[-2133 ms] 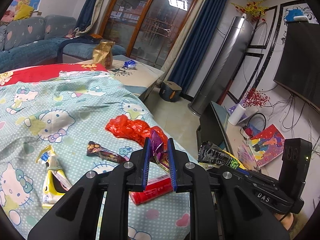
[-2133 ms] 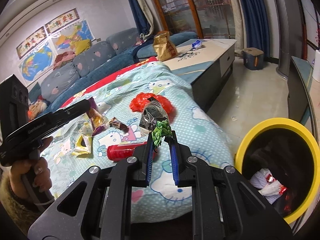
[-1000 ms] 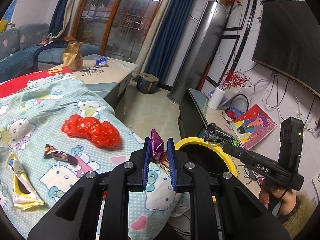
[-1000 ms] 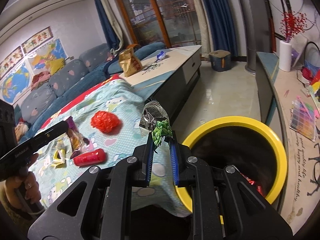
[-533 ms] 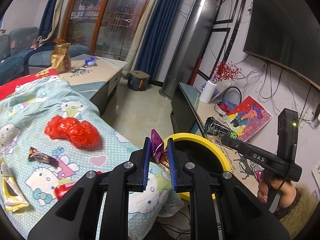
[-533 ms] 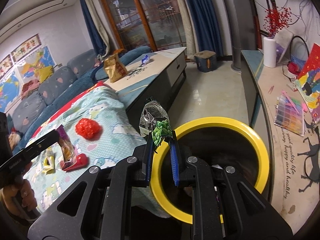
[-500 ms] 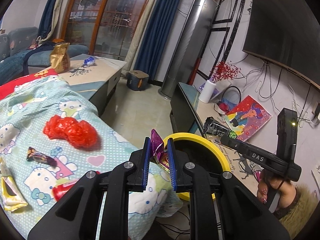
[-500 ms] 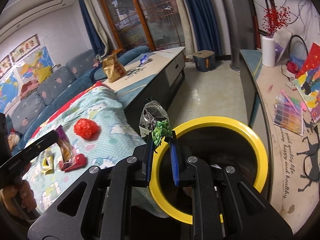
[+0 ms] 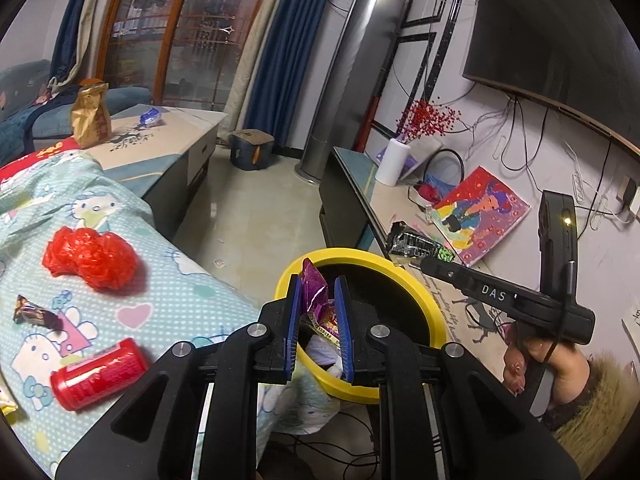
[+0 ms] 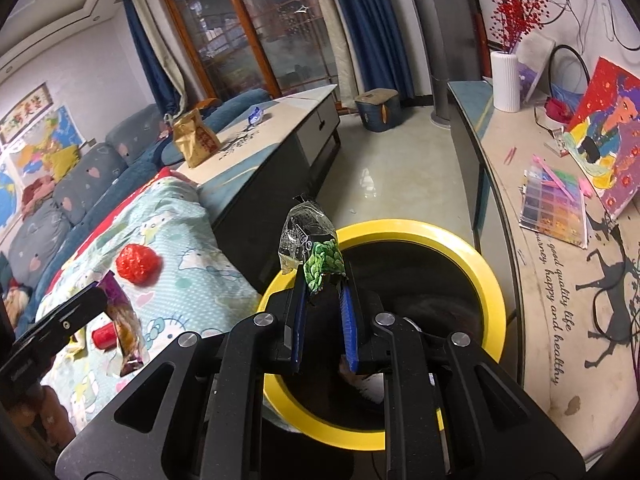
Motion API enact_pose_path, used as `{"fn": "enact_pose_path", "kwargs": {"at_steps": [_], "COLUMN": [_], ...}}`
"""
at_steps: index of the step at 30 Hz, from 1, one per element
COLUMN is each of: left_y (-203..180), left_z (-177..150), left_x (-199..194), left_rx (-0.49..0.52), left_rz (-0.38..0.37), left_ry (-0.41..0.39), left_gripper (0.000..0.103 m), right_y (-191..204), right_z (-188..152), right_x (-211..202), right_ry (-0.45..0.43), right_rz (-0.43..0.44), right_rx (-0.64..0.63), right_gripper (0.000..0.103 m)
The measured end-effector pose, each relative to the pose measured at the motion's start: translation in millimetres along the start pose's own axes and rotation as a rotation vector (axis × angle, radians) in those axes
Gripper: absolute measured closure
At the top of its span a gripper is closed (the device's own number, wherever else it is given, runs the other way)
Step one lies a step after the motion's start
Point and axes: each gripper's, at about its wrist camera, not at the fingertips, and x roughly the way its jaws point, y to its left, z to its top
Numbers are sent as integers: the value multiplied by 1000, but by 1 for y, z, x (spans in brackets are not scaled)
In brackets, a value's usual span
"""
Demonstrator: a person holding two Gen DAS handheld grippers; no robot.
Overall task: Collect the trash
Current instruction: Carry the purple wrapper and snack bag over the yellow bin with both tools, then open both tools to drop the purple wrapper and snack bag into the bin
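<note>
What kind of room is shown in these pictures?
Most likely a home living room: a sofa along the wall, a large television mounted opposite, and a low coffee table between them.

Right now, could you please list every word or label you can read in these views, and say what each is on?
"DAS": on the right gripper body.
"good quality life", "journey, happy and healthy": cursive lettering on the TV stand top.
Print on the purple wrapper, the green wrapper and the red can: too small to read.
</note>
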Motion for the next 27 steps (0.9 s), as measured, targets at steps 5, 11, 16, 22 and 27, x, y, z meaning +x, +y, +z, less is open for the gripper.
{"fn": "enact_pose_path", "kwargs": {"at_steps": [5, 11, 16, 22, 27], "left_y": [-7, -17, -26, -35, -39], "left_z": [-3, -7, -11, -18, -20], "left_x": [13, 33, 52, 72, 88], "left_rx": [6, 19, 35, 65, 79], "left_rz": [-14, -23, -27, -27, -34], "left_ry": [15, 41, 70, 106, 120], "left_gripper": [87, 87, 86, 86, 82], "right_y": [-8, -22, -36, -47, -55], "right_z": [-1, -3, -7, -11, -14], "right_x": [2, 7, 13, 20, 25], "right_ry": [9, 26, 55, 85, 105], "right_rz": [-12, -30, -52, -63, -76], "right_rx": [13, 39, 68, 89, 120], "right_gripper": [92, 92, 92, 90, 66]}}
